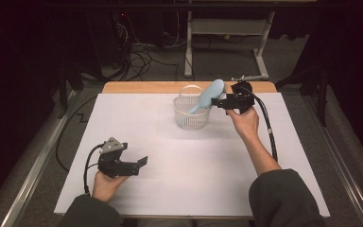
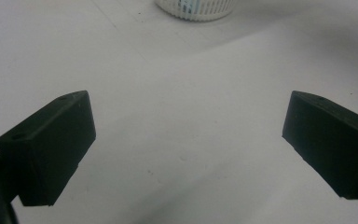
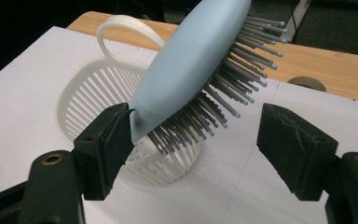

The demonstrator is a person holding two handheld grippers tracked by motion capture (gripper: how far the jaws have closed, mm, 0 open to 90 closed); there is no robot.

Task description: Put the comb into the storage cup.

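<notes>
A pale blue hairbrush (image 1: 211,93) with grey bristles stands tilted in a white slotted basket (image 1: 191,118), handle down and head sticking out to the right. My right gripper (image 1: 219,101) is open beside the brush head. In the right gripper view the brush's (image 3: 191,60) blue back touches the left jaw, while the right jaw stands well apart from the bristles; the basket (image 3: 81,93) is just behind. My left gripper (image 1: 142,163) rests low near the table's front left, open and empty (image 2: 186,135), facing the basket (image 2: 196,9) far off.
A white sheet (image 1: 194,179) covers the table, with a wooden strip (image 1: 170,87) bare along the far edge. Cables trail from both grippers. Beyond the table are a dark floor, loose wires and a metal stand (image 1: 227,28).
</notes>
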